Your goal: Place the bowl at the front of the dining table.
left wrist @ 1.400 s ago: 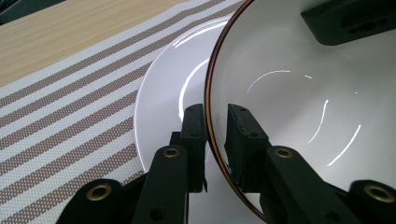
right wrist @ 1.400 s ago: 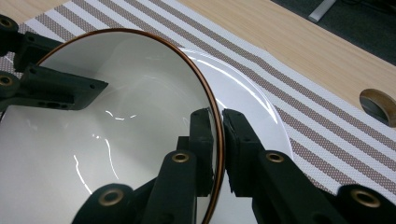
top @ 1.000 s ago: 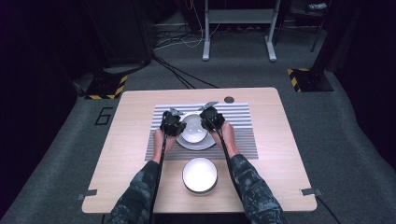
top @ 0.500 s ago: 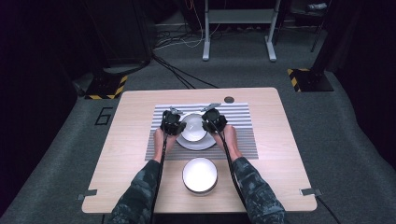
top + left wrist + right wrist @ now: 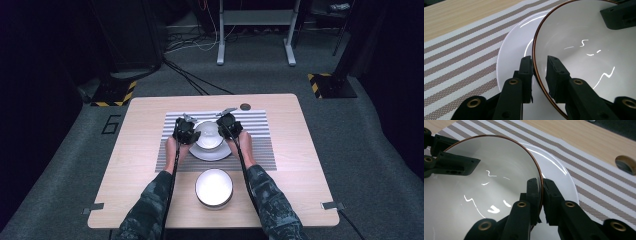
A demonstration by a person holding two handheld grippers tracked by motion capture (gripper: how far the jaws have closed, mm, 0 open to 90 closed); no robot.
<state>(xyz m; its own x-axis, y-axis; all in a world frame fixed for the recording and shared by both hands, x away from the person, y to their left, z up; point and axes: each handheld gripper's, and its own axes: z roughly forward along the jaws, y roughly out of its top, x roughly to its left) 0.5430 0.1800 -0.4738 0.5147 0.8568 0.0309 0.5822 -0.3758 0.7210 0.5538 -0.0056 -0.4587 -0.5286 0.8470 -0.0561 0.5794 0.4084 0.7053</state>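
My right gripper (image 5: pixel 541 195) has its jaws nearly together, pinching the brown-edged rim of the bowl (image 5: pixel 489 182), one jaw inside the wall and one outside; they have just been closing onto it. My left gripper (image 5: pixel 539 72) straddles the opposite rim of the bowl (image 5: pixel 584 42), one jaw inside and one outside; its jaws have just been opening, a narrow gap shows on the inner side, and I judge the pads no longer press. From the high view the left gripper (image 5: pixel 185 131) and right gripper (image 5: pixel 229 125) sit at either side of the bowl (image 5: pixel 208 134), a hand behind each. The bowl stands on a white plate (image 5: pixel 210 152), which rests on a striped mat (image 5: pixel 260 135) at the middle of the wooden table (image 5: pixel 135 165). A second bowl (image 5: pixel 214 188) stands off the mat, nearer the table's front edge, between my forearms. A round hole (image 5: pixel 245 106) sits in the tabletop just beyond the mat. The floor around is grey carpet; cables (image 5: pixel 195 82) trail across it behind the table, toward a metal frame (image 5: pixel 255 30), with hazard-striped bases (image 5: pixel 325 85) to either side.
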